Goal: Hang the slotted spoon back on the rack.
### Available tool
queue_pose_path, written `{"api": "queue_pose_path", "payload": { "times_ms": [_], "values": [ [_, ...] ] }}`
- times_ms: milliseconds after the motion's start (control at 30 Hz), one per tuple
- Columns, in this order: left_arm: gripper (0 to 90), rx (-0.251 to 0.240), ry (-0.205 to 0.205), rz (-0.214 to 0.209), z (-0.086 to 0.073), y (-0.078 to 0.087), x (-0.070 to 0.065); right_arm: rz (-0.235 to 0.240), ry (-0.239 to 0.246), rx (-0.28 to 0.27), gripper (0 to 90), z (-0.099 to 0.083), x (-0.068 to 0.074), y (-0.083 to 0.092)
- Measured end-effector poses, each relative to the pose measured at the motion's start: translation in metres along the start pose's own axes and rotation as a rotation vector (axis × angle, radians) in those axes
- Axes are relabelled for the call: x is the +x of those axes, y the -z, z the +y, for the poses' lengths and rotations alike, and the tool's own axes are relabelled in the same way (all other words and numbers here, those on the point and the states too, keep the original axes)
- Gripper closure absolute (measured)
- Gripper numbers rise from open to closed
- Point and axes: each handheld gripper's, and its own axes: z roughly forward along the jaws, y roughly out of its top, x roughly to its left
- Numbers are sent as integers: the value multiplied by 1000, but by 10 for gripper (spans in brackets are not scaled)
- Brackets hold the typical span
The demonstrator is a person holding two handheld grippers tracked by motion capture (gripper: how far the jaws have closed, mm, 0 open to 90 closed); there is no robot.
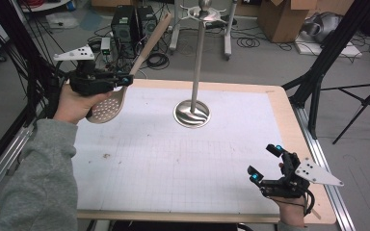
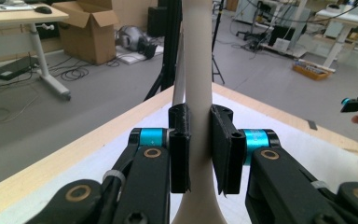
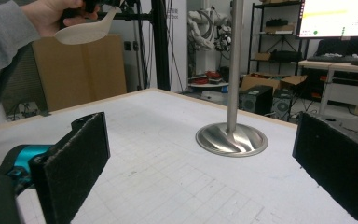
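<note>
the spoon (image 1: 125, 79) sits at the upper left of the high view, clear of the bench (image 1: 279, 103), slotted bowl low by my hand and handle slanting up toward the top middle. my left gripper (image 1: 123, 80) has its jaws clamped on the handle just above the bowl; in the left gripper view the pale handle (image 2: 198, 93) runs straight up between the two pads, pinched tight.

the grip is near the bowl end, so i judge the long handle can lever in the jaws and swing or slip if i turn my wrist fast.

the stand (image 1: 198, 53) rises at the middle of the frame from its round base (image 1: 191, 113), with hooks at the top edge. the handle tip is near that height; i cannot tell whether it has a hole. a careless reach could knock the pole and rock the stand.

my right gripper (image 1: 266, 162) waits at the lower right, jaws spread wide and holding nothing, well apart from the stand, so it cannot steady anything quickly.
</note>
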Motion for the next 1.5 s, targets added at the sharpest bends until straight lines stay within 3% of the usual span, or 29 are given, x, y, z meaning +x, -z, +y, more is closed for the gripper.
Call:
{"api": "queue_pose_path", "payload": {
  "times_ms": [267,533,1133,1500],
  "values": [
    [778,15,1,-13,2,-12,0,-2,-4,-9,26,0,-1,0],
    [779,-33,41,-58,3,-13,2,-8,-6,-17,26,1,-2,5],
    [778,-12,28,-59,-1,-21,-1,-2,-5,-18,26,2,-2,5],
    [778,-2,47,-71,-3,-26,1,2,-16,-29,26,1,-3,5]
  ]
}}
